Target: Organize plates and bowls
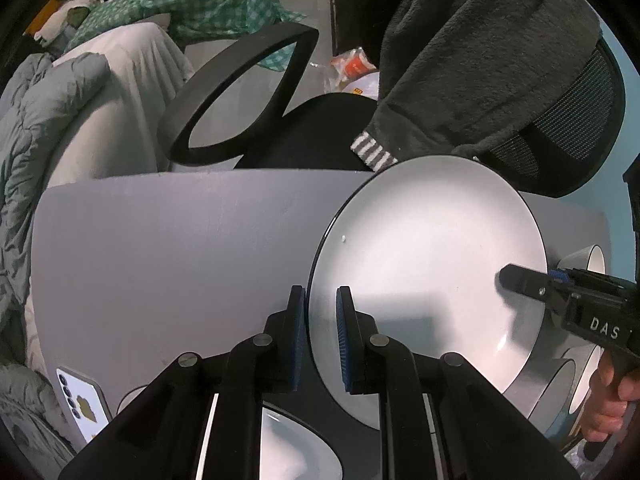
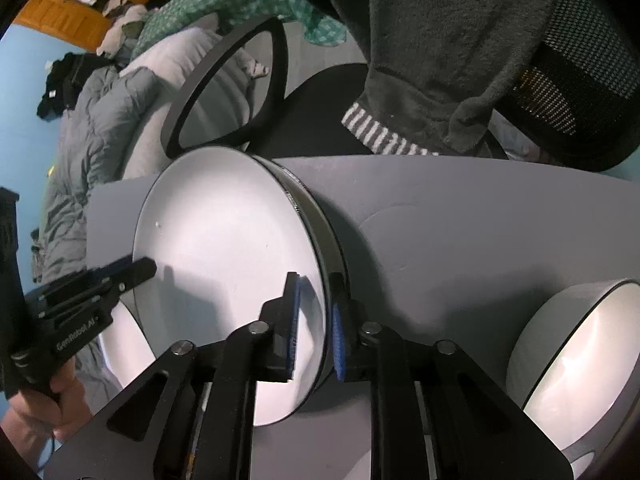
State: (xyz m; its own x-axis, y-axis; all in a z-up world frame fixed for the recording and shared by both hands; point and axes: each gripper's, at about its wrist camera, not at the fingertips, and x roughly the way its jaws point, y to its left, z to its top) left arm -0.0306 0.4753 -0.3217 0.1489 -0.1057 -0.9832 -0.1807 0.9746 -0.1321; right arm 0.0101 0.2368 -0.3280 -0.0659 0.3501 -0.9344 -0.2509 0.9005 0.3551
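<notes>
The plate point(image 1: 424, 276) is being held by opposite rims above the grey table point(image 1: 160, 260): clamped by the left gripper point(image 1: 320, 344), while the right gripper point(image 2: 314, 328) is straddling its rim, jaws loosened.

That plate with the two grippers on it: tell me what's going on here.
A person is sorting dishes on a grey table, a gripper in each hand. The left gripper is shut on one edge of the plate. The right gripper straddles the opposite edge, pads not clearly pressing. The plate sits above a stack of dishes, and a white bowl stands to one side.
</notes>
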